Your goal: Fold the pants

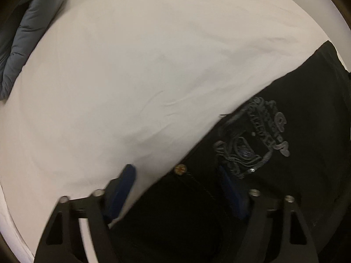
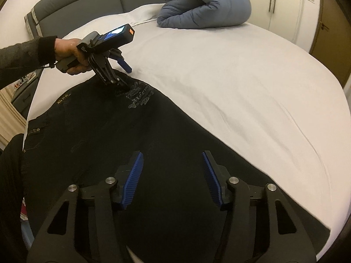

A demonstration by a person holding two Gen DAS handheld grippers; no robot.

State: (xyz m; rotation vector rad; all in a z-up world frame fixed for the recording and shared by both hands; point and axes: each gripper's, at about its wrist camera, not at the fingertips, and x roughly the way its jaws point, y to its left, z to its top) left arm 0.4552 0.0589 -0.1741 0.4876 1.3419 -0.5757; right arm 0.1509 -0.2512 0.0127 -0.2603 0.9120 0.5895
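Observation:
Black pants with a grey embroidered crest lie flat on a white bed sheet. In the left wrist view the pants fill the lower right, with the crest and a brass rivet showing. My left gripper is open and straddles the pants' edge near the crest; it also shows in the right wrist view. My right gripper is open and empty, low over the pants' middle.
A rolled blue-grey duvet lies at the head of the bed; it also shows in the left wrist view. A grey headboard is behind it. Wardrobe doors stand at the far right. White sheet lies to the right of the pants.

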